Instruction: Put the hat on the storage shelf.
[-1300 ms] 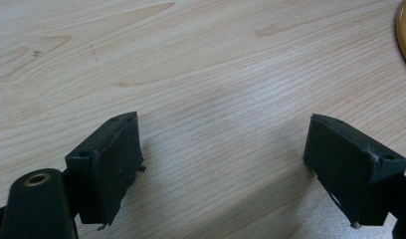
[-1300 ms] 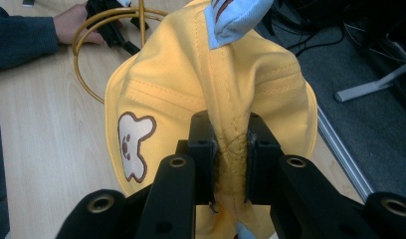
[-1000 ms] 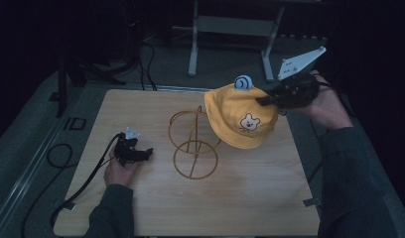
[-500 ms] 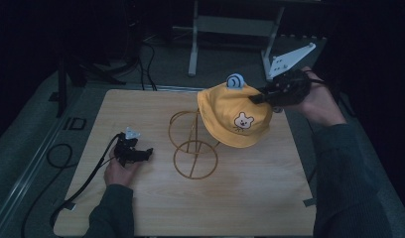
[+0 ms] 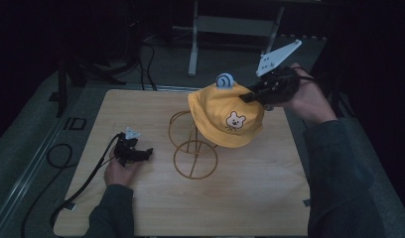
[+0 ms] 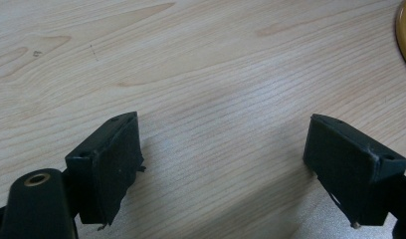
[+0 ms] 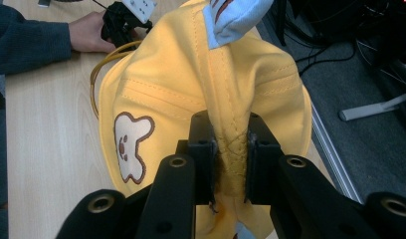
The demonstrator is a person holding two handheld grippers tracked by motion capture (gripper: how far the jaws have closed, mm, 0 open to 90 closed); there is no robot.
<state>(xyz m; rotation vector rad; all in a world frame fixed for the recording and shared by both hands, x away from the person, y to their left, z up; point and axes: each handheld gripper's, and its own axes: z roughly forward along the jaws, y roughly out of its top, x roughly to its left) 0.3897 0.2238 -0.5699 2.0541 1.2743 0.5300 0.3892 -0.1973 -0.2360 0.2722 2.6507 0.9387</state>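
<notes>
A yellow hat [image 5: 225,116] with a bear patch and a blue snail ear hangs over the gold wire stand [image 5: 193,148] in the middle of the table. My right gripper [image 5: 251,95] is shut on a fold of the hat's crown at its right side; in the right gripper view the yellow hat [image 7: 201,94] fabric is pinched between the jaws of my right gripper [image 7: 231,164]. At the left of the table my left gripper [image 5: 146,152] rests low on the wood. In the left gripper view my left gripper [image 6: 223,164] stands open with only bare table between its jaws.
The wooden table [image 5: 260,198] has free surface at the front and right. A cable [image 5: 86,183] trails from the left gripper off the left edge. Metal frame legs [image 5: 193,39] and cables stand on the floor behind the table.
My right gripper has carried the hat leftward and slightly up, so the hat now sits further over the wire stand. The left gripper has stayed where it was.
</notes>
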